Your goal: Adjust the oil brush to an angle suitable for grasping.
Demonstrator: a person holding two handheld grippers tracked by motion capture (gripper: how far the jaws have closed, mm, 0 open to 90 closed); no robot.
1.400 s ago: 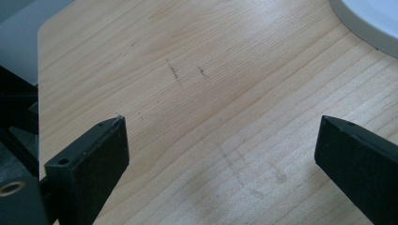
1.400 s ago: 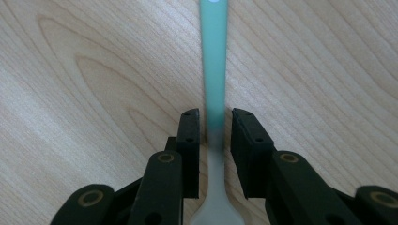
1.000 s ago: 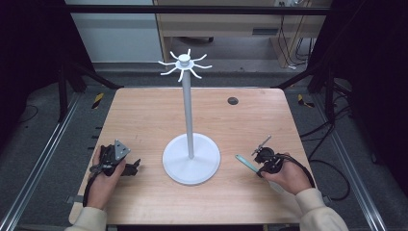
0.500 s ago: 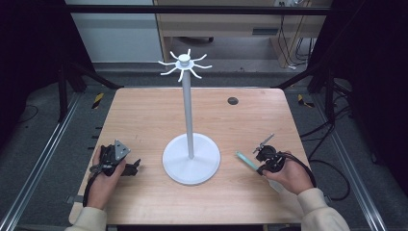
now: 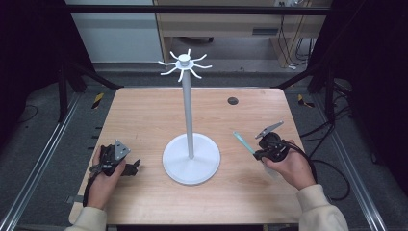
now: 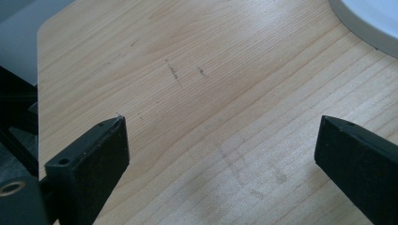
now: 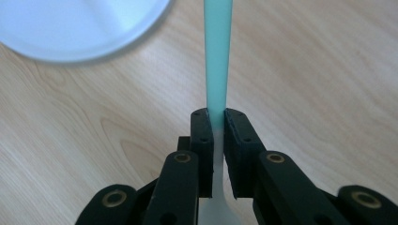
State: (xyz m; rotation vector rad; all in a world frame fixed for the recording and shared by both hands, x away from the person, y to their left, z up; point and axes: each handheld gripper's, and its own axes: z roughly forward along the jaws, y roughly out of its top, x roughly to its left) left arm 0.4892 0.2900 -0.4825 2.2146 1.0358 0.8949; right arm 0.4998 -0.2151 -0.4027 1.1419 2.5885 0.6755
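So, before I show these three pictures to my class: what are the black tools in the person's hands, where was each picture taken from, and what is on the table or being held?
A person sits at a wooden table and holds a hand-operated gripper, a black two-jaw clamp, in each hand. The wide picture comes from a fixed camera above the table. The other two come from small cameras riding on the grippers, looking along the jaws.

On the table stands a white stand: a round base, a tall pole and hooks at the top. A small dark round spot lies farther back.

The left gripper is open over bare wood. The right gripper is shut on a thin pale-green strip, seemingly a utensil's handle.
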